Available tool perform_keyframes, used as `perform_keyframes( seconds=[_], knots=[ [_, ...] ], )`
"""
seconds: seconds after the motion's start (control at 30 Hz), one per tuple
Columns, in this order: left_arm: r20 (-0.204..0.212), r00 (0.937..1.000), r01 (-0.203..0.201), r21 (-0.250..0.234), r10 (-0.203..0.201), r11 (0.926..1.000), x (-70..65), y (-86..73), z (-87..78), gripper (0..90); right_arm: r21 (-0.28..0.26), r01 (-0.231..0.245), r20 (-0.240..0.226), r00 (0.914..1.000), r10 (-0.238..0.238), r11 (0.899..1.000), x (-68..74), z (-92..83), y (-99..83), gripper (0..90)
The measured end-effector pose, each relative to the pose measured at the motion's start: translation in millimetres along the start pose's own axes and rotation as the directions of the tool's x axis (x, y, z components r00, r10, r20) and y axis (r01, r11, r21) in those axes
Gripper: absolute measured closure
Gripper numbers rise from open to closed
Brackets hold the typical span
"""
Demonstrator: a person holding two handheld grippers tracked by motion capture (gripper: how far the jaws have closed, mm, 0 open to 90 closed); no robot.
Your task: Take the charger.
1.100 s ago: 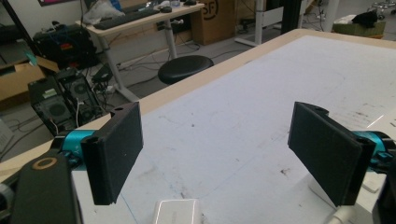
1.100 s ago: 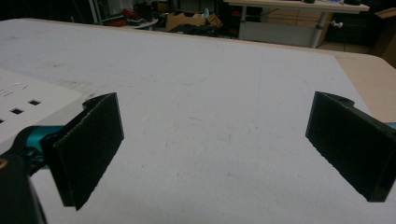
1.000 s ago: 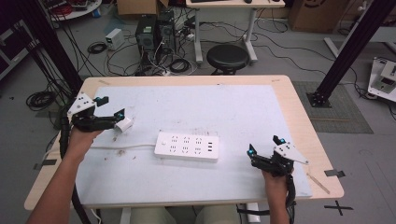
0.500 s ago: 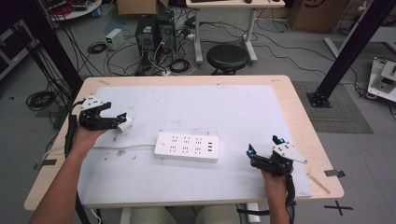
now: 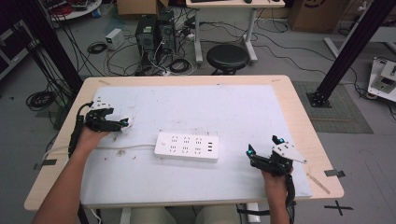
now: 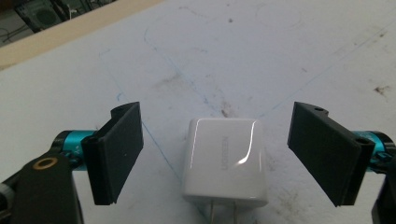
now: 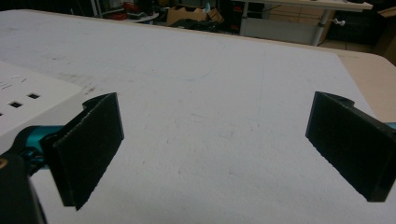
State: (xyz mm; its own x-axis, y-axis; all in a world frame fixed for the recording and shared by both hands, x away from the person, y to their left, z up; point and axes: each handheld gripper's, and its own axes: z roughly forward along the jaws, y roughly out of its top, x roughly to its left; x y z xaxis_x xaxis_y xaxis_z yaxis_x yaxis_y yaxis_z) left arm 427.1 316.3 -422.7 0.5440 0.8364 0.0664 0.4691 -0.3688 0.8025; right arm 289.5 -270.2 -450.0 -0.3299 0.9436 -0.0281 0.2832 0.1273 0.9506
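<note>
Left gripper view: our left gripper (image 6: 219,154) has its jaws wide apart, straddling the white charger (image 6: 225,161) without touching it. Charger lies flat on the table (image 5: 299,121) mat, dead centre between the jaws, prongs pointing back toward us, long axis running along the gripper's reach; closing should catch its two side faces. Label reads "UGREEN" along its top. High view puts the charger at the table's left side, well apart from the power strip (image 5: 187,146) mid-table. Right gripper (image 5: 260,157) rests near the right edge, jaws also apart and holding nothing, so left is our closer hand.
</note>
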Motion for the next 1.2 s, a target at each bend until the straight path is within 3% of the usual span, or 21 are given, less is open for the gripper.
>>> perform_keyframes(
  seconds=[0.37, 0.6, 0.8, 0.83, 1.03, 1.2],
  knots=[
    [0.003, 0.9999, 0.014, 0.074, -0.014, 0.9971, 2.6, -7.0, 15.0, 18.5, 0.009, 0.009, -0.002, 1.0, -0.009, 1.0, 0.6, 1.2, 0.6, 4.0],
    [0.016, 0.9997, 0.018, 0.129, -0.021, 0.9915, 4.6, -11.6, 21.4, 21.3, 0.014, 0.008, -0.004, 1.0, -0.008, 1.0, 0.5, 1.5, 0.7, 4.0],
    [0.028, 0.9993, 0.021, 0.131, -0.025, 0.9912, 4.4, -12.4, 23.1, 25.9, 0.011, 0.012, -0.002, 0.9999, -0.012, 1.0, 0.5, 1.5, 0.7, 4.0],
    [0.045, 0.9988, 0.015, 0.122, -0.02, 0.9924, 3.2, -12.3, 22.8, 31.5, 0.012, 0.01, -0.002, 0.9999, -0.01, 1.0, 0.6, 1.5, 0.7, 4.0],
    [0.075, 0.9966, 0.025, 0.114, -0.033, 0.9931, 3.8, -13.8, 21.7, 40.1, 0.009, 0.014, -0.001, 0.9999, -0.014, 1.0, 0.5, 1.4, 0.6, 4.0],
    [0.043, 0.9988, 0.018, 0.125, -0.023, 0.992, -0.5, -11.0, 20.4, 42.4, 0.011, 0.012, -0.001, 0.9999, -0.012, 1.0, 0.8, 1.0, 0.5, 4.0]
  ],
)
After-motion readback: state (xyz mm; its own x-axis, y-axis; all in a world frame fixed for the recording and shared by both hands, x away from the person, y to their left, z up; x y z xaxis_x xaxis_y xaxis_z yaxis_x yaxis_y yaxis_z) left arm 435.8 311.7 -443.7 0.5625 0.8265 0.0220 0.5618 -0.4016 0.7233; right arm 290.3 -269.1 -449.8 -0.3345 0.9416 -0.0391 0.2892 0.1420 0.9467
